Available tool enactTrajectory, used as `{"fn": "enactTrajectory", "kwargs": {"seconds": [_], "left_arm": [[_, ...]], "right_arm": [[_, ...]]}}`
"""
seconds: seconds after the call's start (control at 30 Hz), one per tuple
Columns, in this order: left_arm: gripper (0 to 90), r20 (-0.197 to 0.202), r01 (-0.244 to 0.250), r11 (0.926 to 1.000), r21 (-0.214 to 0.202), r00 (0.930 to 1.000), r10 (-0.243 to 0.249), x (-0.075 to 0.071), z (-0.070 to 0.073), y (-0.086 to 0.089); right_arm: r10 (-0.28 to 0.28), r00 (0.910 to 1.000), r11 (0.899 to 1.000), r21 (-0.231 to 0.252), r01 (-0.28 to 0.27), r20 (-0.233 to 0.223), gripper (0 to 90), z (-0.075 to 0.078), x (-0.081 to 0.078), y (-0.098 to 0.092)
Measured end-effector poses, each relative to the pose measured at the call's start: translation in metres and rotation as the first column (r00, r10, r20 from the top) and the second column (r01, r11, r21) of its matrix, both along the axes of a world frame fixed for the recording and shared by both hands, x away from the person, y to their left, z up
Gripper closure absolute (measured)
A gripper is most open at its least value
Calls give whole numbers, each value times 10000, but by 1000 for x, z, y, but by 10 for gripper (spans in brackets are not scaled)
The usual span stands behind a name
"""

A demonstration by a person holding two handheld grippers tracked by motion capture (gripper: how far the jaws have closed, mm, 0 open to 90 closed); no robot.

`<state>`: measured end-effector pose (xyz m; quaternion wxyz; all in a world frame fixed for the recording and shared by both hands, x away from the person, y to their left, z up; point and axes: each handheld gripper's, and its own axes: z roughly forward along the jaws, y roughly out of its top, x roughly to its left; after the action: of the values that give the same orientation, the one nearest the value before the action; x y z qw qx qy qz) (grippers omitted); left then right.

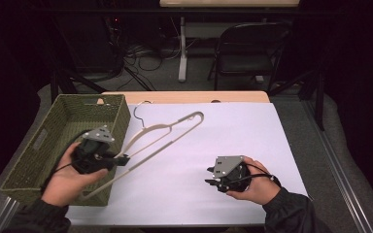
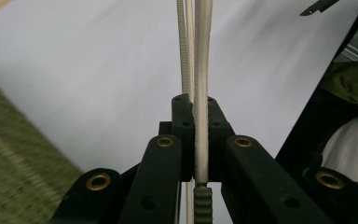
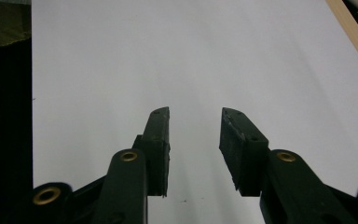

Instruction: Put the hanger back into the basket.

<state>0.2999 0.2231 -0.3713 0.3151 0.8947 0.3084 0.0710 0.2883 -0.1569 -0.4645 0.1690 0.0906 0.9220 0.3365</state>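
Hanger (image 1: 167, 133) — slim cream plastic — pinched by left gripper (image 1: 124, 158); right gripper (image 3: 195, 154) jaws spread, empty.

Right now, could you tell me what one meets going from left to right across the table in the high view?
Green woven basket → left tool shut on the cream hanger → right tool, open over the white tabletop.
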Motion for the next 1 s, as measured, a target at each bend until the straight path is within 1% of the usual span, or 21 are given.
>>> {"fn": "enactTrajectory", "kwargs": {"seconds": [0.07, 0.1, 0.17, 0.2, 0.23, 0.3, 0.33, 0.47, 0.57, 0.63, 0.67, 0.77, 0.8, 0.83, 0.9, 0.93, 1.0], "left_arm": [[874, 177, -133, 9998, 115, 9998, 131, 1, 8, 12], [874, 318, -302, 9994, 166, 9991, 296, 3, 13, 21], [874, 399, -593, 9982, 84, 9975, 589, 6, 18, 37], [874, 400, -646, 9979, 47, 9971, 644, 7, 18, 41], [874, 460, -877, 9961, -17, 9951, 877, 10, 20, 51], [874, 556, -1170, 9931, -30, 9916, 1170, 13, 21, 65], [874, 550, -1328, 9911, -59, 9896, 1330, 15, 22, 75], [874, 801, -1580, 9874, -56, 9842, 1580, 22, 20, 106], [874, 784, -1820, 9831, -188, 9800, 1829, 25, 18, 127], [874, 758, -1952, 9805, -208, 9776, 1963, 27, 17, 137], [874, 763, -2070, 9781, -215, 9751, 2080, 28, 16, 143], [874, 809, -2239, 9745, -171, 9711, 2245, 30, 14, 158], [874, 800, -2251, 9742, -181, 9709, 2259, 31, 14, 162], [874, 764, -2359, 9716, -169, 9686, 2365, 32, 12, 167], [874, 776, -2460, 9692, -124, 9661, 2462, 34, 11, 174], [874, 731, -2547, 9670, -100, 9643, 2547, 35, 9, 179], [874, 692, -2678, 9634, -87, 9610, 2677, 36, 5, 186]], "right_arm": [[-19, 10000, 10000, 16, 19, 4, 622, -1, 2, 0], [-38, 10000, 10000, 29, 39, -25, 622, -1, 4, 0], [-90, 9999, 10000, 38, 90, -58, 620, -2, 5, 0], [-128, 9999, 9999, 7, 128, -80, 619, -2, 6, 0], [-134, 9999, 9999, -7, 134, -84, 618, -2, 6, 0], [-115, 9999, 9999, -2, 115, -63, 614, -3, 8, 0], [-167, 9998, 9999, -32, 167, -101, 612, -4, 8, 0], [-313, 9994, 9995, 14, 313, -117, 604, -5, 13, -4], [-420, 9990, 9991, 21, 421, -172, 600, -7, 15, -6], [-506, 9985, 9987, 33, 507, -188, 599, -8, 16, -7], [-521, 9984, 9986, -11, 521, -203, 598, -9, 16, -8], [-581, 9981, 9983, -43, 581, -189, 595, -9, 18, -9], [-581, 9981, 9983, -43, 581, -189, 595, -9, 18, -9], [-590, 9981, 9982, -48, 590, -181, 595, -9, 18, -9], [-654, 9977, 9978, -106, 652, -165, 595, -9, 18, -9], [-660, 9975, 9978, -5, 660, -236, 595, -10, 18, -9], [-665, 9976, 9978, -66, 663, -206, 595, -10, 19, -10]]}}
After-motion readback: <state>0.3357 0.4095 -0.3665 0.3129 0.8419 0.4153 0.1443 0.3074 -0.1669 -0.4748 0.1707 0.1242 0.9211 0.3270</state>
